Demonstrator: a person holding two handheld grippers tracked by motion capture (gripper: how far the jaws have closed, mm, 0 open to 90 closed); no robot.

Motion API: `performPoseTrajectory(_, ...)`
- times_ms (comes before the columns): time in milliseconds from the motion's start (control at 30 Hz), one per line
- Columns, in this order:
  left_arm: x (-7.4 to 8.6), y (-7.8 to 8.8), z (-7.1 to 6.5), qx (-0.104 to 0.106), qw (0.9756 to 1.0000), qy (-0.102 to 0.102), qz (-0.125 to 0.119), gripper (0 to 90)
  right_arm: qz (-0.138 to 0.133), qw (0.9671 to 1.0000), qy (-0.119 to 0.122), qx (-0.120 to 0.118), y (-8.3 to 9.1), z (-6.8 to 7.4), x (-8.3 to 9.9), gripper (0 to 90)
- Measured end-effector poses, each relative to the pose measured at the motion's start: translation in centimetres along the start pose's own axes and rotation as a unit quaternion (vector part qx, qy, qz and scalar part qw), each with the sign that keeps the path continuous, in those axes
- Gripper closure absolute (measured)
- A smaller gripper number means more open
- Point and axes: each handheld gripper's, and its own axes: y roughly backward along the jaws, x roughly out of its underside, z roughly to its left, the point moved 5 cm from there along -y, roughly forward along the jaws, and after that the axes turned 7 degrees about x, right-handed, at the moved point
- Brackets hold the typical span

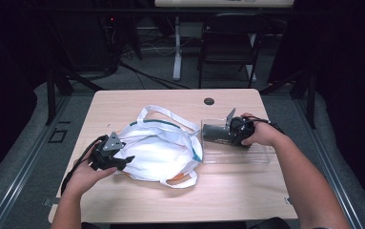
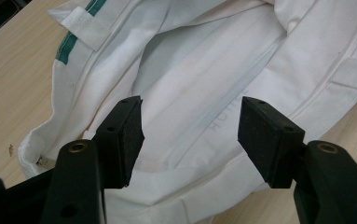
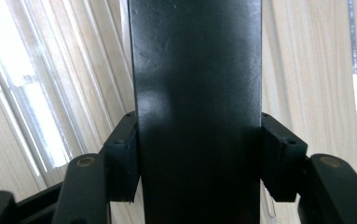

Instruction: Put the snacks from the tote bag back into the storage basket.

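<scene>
Keeping the dark cylinder (image 1: 216,133) level as it leaves the clear tray (image 1: 261,155) at the table's right matters, since the right gripper (image 3: 198,154) clamps its sides and must swing it leftward into the white bag (image 1: 158,152). Left gripper (image 2: 190,140), jaws wide and empty, hovers low over the bag's mouth, forearm angled inward.
</scene>
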Motion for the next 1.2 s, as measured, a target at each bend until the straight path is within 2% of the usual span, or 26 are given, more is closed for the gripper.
performPoseTrajectory(300,0.1,0.0,0.0,0.0,1.0,0.003,0.001,40.0,-0.008,0.9999,-0.008,0.007,0.3,-0.3,-0.3,37.6)
performPoseTrajectory(400,0.2,0.0,0.0,-0.001,1.0,0.003,0.002,39.9,-0.013,0.9997,-0.018,0.004,0.4,-0.3,-0.3,35.6)
performPoseTrajectory(633,0.3,-0.1,0.0,-0.002,1.0,0.005,0.005,39.8,-0.021,0.9992,-0.031,0.015,1.3,-0.4,-0.3,34.0)
performPoseTrajectory(767,0.2,-0.3,-0.1,0.001,1.0,0.003,0.005,39.8,-0.031,0.9977,-0.057,0.02,2.1,-0.4,-0.3,32.7)
performPoseTrajectory(867,0.2,-0.3,-0.1,-0.003,1.0,0.003,0.005,39.8,-0.035,0.9965,-0.076,0.01,2.7,-0.3,-0.2,32.8)
performPoseTrajectory(1033,-0.1,-0.4,0.1,-0.001,1.0,0.004,0.001,39.8,-0.03,0.9945,-0.098,0.018,3.5,0.0,0.4,33.6)
performPoseTrajectory(1133,-0.2,-0.5,0.3,-0.003,1.0,0.006,-0.001,39.8,-0.029,0.9914,-0.125,0.025,3.7,0.2,0.9,35.7)
performPoseTrajectory(1200,-0.3,-0.5,0.5,0.002,1.0,0.007,-0.004,39.8,-0.021,0.9899,-0.138,0.023,3.9,0.4,1.3,41.5)
